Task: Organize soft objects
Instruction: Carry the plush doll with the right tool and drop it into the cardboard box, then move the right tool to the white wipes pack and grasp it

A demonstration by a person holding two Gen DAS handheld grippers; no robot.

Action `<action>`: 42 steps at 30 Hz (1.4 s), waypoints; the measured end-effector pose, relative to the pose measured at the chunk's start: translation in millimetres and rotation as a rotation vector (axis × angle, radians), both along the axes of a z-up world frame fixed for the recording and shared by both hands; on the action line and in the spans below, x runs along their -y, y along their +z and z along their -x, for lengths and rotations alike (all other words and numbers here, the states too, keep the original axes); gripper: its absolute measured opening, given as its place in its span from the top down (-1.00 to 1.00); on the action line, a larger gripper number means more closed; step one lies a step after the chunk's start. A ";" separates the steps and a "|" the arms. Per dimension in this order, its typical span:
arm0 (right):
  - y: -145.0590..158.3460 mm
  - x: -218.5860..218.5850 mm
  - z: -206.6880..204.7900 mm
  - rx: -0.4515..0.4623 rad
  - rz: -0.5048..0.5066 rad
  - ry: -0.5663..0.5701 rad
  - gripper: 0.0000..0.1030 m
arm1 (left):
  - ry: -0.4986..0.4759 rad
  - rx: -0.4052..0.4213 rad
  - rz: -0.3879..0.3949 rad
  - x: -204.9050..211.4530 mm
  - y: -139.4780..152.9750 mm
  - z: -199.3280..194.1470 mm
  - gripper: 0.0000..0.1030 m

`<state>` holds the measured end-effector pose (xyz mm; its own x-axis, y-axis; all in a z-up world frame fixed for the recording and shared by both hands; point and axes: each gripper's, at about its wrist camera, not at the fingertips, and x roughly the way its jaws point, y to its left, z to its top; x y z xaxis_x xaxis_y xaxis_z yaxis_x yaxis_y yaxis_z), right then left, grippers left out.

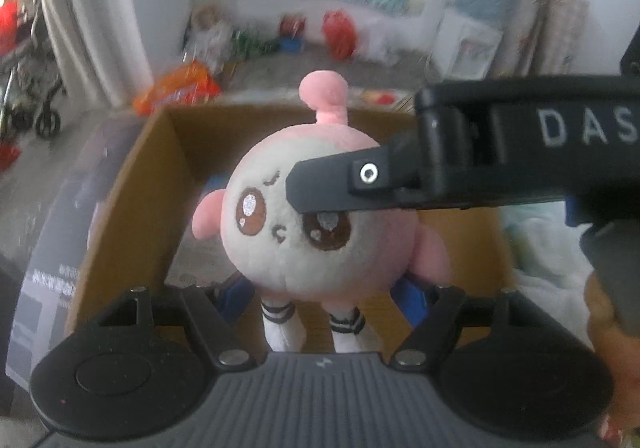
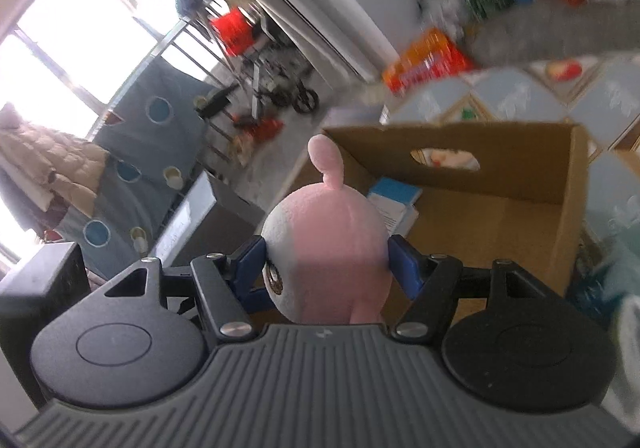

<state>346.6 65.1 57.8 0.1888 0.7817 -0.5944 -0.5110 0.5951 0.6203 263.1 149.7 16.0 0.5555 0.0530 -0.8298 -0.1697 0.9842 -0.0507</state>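
I have the plush doll clamped between both the left gripper and right gripper, above the open cardboard box; risk: uneven release could tip it over the rim; my view is motion-blurred; the doll's legs and box floor are partly hidden.

Bright daylight pours in from the window. The far room looks smeared; the picture edges bend.
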 end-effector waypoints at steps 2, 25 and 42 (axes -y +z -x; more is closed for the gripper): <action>-15.9 -11.4 -16.2 -0.035 0.035 -0.006 -0.31 | 0.014 -0.047 0.027 -9.1 -13.0 -16.3 -0.45; -63.5 -38.4 -71.4 0.021 0.218 -0.077 -0.55 | -0.020 -0.127 -0.066 3.2 -44.4 -36.9 -0.59; 46.9 151.5 71.4 0.207 -0.149 -0.181 -0.70 | -0.138 0.169 -0.002 65.5 72.0 74.0 -0.80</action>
